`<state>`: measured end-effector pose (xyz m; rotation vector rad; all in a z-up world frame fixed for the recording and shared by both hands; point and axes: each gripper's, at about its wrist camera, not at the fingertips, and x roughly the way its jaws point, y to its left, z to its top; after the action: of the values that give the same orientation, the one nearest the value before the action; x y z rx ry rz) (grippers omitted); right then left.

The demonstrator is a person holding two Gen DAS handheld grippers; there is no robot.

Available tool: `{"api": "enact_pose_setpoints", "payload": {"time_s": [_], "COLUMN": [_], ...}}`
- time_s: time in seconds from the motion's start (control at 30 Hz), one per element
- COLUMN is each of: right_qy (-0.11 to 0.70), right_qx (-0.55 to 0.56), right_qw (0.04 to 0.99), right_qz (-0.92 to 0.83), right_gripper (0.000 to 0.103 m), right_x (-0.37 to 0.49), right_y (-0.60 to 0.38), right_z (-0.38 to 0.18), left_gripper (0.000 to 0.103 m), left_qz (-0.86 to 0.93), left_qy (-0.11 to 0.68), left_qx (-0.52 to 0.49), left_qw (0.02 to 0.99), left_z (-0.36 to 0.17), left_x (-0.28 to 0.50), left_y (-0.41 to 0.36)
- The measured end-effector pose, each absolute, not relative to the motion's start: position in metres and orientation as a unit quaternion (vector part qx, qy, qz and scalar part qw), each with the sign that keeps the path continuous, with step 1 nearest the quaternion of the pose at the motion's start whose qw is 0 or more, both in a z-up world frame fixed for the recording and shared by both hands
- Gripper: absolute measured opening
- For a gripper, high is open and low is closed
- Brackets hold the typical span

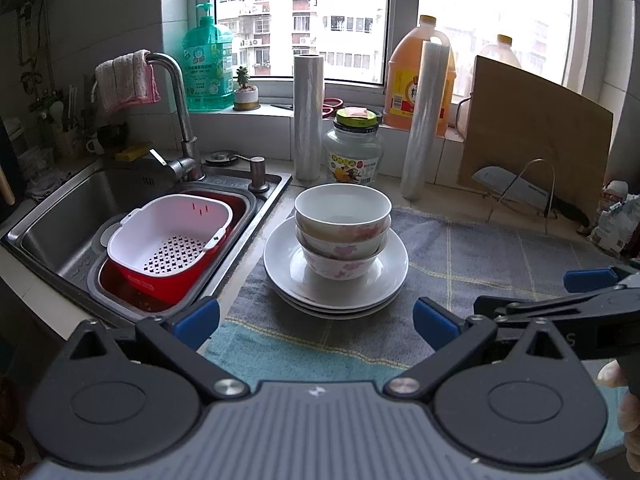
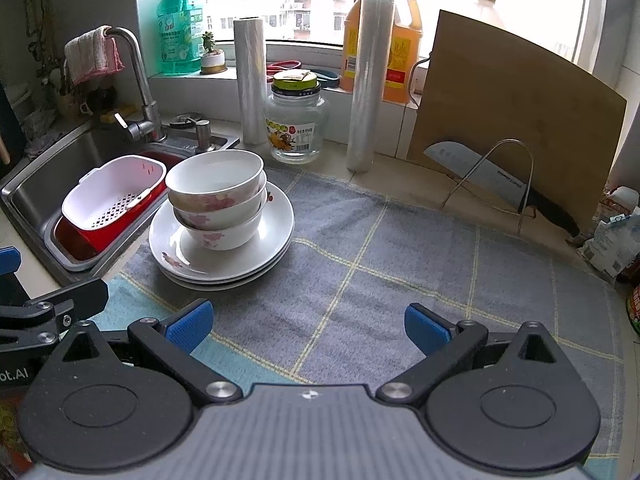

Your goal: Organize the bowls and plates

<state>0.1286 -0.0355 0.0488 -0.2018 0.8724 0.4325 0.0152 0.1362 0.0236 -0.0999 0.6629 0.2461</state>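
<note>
Three white bowls with pink flowers (image 1: 342,228) (image 2: 218,200) sit nested upright on a stack of white plates (image 1: 384,280) (image 2: 276,236), on a grey checked cloth beside the sink. My left gripper (image 1: 316,322) is open, just short of the stack's near edge, with nothing between its blue fingertips. My right gripper (image 2: 308,326) is open over bare cloth, to the right of the stack and nearer than it. In the left wrist view the right gripper's arm (image 1: 592,296) crosses at the right. In the right wrist view part of the left gripper (image 2: 48,308) shows at the left edge.
A steel sink (image 1: 76,208) holds a white colander (image 1: 168,236) in a red basin, with a tap (image 1: 176,120) behind. Along the back stand two film rolls (image 2: 366,80), a glass jar (image 2: 296,120), oil jugs, a cutting board (image 2: 516,120) and a knife (image 2: 504,184) on a wire rack.
</note>
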Motion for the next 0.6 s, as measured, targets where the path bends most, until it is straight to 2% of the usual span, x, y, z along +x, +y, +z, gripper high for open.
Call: {"api": "enact_pose_setpoints", "payload": {"time_s": [0.6], "right_qy": [0.419], "right_qx": [-0.093], "right_qw": [0.879], "right_qz": [0.206], "right_gripper": [0.103], "right_x": [0.1315], "right_y": [-0.0352], "right_z": [0.0500], "left_gripper": [0.102], "left_qz": [0.123], "left_qy": [0.326], "left_qx": [-0.048], "left_qw": [0.936], "left_z": [0.0260], "left_x": [0.0174], "left_y": [0.1362]}}
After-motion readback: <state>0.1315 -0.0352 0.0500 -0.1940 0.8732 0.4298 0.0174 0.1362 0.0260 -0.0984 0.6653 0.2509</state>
